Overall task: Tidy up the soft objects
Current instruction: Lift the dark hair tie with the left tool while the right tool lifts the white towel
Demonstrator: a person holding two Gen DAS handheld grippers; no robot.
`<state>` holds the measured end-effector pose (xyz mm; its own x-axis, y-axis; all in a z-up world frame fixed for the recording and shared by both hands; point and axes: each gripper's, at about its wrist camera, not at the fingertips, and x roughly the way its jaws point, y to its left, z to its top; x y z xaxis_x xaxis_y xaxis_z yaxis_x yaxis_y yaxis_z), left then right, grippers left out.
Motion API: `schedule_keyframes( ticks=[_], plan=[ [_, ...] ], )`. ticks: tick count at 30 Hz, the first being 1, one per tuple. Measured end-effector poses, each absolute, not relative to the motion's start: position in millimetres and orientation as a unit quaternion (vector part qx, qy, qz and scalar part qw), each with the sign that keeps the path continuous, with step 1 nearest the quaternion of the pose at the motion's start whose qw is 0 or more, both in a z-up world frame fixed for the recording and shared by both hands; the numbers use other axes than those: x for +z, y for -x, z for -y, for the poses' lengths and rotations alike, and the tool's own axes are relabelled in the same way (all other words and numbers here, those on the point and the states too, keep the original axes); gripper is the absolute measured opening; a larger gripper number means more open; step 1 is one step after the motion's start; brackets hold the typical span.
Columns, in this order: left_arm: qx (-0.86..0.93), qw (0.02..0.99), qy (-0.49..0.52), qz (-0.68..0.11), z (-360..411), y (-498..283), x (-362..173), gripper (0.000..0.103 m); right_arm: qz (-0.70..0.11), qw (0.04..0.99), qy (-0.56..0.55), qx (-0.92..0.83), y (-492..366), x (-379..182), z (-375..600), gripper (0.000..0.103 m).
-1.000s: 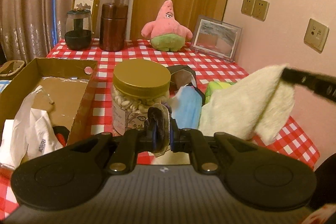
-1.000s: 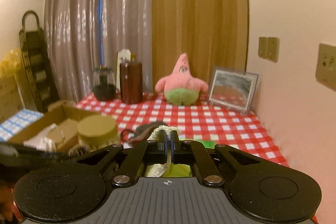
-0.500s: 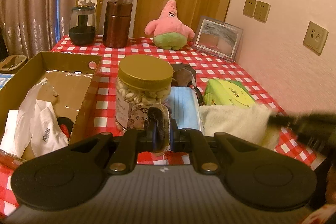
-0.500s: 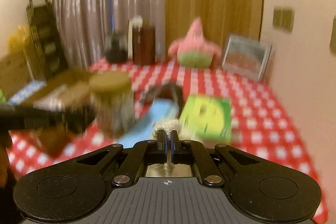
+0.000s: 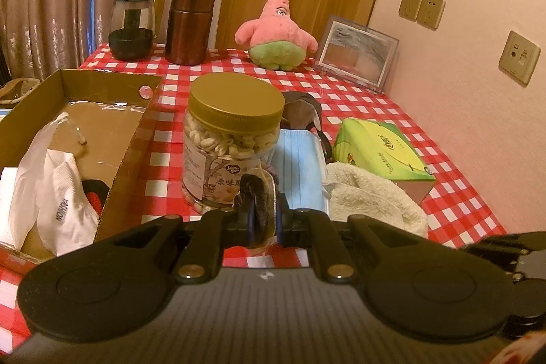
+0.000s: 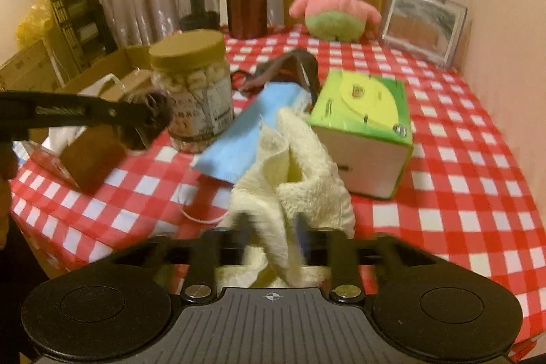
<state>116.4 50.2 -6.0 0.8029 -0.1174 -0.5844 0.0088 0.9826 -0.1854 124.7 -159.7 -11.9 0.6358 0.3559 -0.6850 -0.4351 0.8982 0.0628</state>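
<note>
My left gripper (image 5: 262, 214) is shut on a small dark fuzzy item in clear wrap (image 5: 256, 193), held above the table in front of the nut jar (image 5: 232, 139); it also shows in the right wrist view (image 6: 150, 118). My right gripper (image 6: 273, 234) has its jaws parted around the cream towel (image 6: 293, 179), which lies crumpled on the checked cloth (image 6: 460, 193). The towel also shows in the left wrist view (image 5: 368, 197). A blue face mask (image 5: 300, 166) lies beside it. A pink starfish plush (image 5: 276, 29) sits at the back.
A cardboard box (image 5: 102, 111) at the left holds white socks (image 5: 58, 193) and a bag. A green tissue box (image 6: 365, 125) stands right of the towel. A dark pouch (image 6: 290, 67), a brown canister (image 5: 189, 26), a glass pot (image 5: 131, 26) and a picture frame (image 5: 358, 53) stand behind.
My right gripper came down with the cream towel, laid it on the cloth by the tissue box and opened its jaws. My left gripper kept its hold and barely moved.
</note>
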Motion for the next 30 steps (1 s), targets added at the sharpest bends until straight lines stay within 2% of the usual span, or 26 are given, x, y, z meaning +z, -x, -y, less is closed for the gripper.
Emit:
schedule_keyframes(
  ticks=[1, 4, 11, 16, 17, 19, 20, 22, 23, 30],
  plan=[
    [-0.034, 0.945, 0.087, -0.312, -50, -117, -6, 0.010, -0.358, 0.907, 0.049, 0.218, -125, -9, 161, 0.060],
    [-0.035, 0.945, 0.086, -0.313, -48, -117, -7, 0.010, -0.343, 0.913, 0.046, 0.215, -128, -4, 163, 0.064],
    [-0.036, 0.945, 0.082, -0.314, -45, -116, -6, 0.010, -0.420, 0.880, 0.062, 0.211, -169, -33, 157, 0.067],
    [-0.033, 0.945, 0.082, -0.316, -47, -117, -7, 0.010, -0.435, 0.870, 0.077, 0.219, -178, -49, 148, 0.066],
    [-0.033, 0.944, 0.083, -0.317, -47, -118, -8, 0.010, -0.437, 0.869, 0.081, 0.218, -178, -50, 147, 0.064],
    [-0.033, 0.944, 0.084, -0.318, -47, -118, -8, 0.010, -0.441, 0.866, 0.095, 0.217, -177, -54, 146, 0.042],
    [-0.033, 0.944, 0.084, -0.318, -48, -118, -9, 0.010, -0.439, 0.866, 0.100, 0.216, -175, -54, 146, 0.039],
    [-0.034, 0.944, 0.084, -0.318, -48, -119, -9, 0.010, -0.432, 0.869, 0.110, 0.214, -172, -52, 145, 0.020],
    [-0.034, 0.944, 0.084, -0.317, -47, -119, -8, 0.010, -0.425, 0.873, 0.115, 0.211, -170, -49, 144, 0.016],
    [-0.042, 0.947, 0.080, -0.307, -46, -114, 3, 0.010, -0.344, 0.912, 0.126, 0.187, -147, -5, 154, 0.013]
  ],
)
